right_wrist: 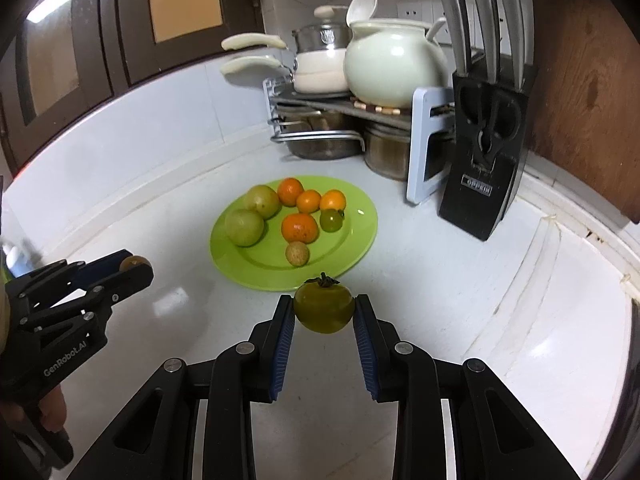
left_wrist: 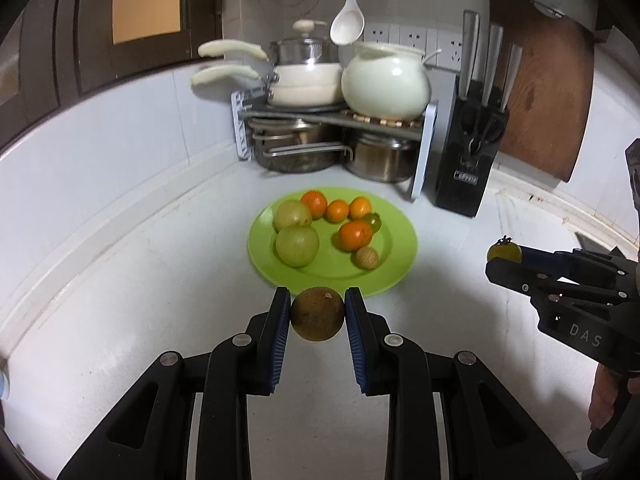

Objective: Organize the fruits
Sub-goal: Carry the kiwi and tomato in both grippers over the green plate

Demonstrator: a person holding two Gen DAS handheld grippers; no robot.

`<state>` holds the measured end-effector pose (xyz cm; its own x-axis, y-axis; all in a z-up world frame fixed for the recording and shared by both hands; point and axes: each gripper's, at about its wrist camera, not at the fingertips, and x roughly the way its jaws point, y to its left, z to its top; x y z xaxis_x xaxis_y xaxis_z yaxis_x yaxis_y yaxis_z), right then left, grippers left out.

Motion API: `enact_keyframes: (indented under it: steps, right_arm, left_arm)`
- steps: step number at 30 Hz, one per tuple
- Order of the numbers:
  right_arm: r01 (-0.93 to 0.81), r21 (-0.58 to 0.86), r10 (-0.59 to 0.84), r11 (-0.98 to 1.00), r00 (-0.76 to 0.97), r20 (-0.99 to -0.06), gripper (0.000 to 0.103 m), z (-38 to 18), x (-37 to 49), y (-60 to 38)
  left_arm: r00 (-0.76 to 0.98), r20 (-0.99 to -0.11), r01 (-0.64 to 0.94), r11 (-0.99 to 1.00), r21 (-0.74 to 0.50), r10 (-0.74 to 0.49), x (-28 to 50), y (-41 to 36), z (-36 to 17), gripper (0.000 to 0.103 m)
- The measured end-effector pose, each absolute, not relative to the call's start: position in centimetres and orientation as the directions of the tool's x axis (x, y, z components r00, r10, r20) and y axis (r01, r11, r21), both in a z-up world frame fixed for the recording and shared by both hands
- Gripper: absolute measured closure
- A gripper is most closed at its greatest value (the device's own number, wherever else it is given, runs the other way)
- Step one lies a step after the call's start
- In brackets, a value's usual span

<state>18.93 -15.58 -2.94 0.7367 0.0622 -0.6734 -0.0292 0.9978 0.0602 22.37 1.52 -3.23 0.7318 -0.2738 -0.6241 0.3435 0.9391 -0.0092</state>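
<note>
Left tongs (left_wrist: 317,311) clenched on a round brown fruit (left_wrist: 317,313), right tongs (right_wrist: 324,312) gripped a green tomato (right_wrist: 324,308), stem up, both held above the tabletop (right_wrist: 420,280) near the green plate (right_wrist: 360,216) of fruit

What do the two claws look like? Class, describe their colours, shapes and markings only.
Both are black, jointed plastic linkages with silver round pins and ribbed blue pads. The left claw carries white "GenRobot.AI" lettering on its body; the right claw shows "DAS". A bare hand grips the right handle; no cables or sleeves visible.
</note>
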Motion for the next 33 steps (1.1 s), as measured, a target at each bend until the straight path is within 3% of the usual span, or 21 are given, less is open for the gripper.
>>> enact_keyframes:
  steps: [15, 33]
  right_arm:
    - [-0.105, 0.088, 0.138, 0.99, 0.777, -0.615, 0.072, 0.1, 19.5, -16.2]
    - [-0.21, 0.087, 0.218, 0.974, 0.759, -0.613, 0.072, 1.1, 25.7, -15.6]
  left_arm:
    - [0.778, -0.554, 0.351, 0.936, -0.005, -0.295, 22.7, -0.1, -0.1, 0.075]
    - [0.762, -0.572, 0.36, 0.933, -0.015, -0.303, 28.6, -1.6, 0.6, 0.075]
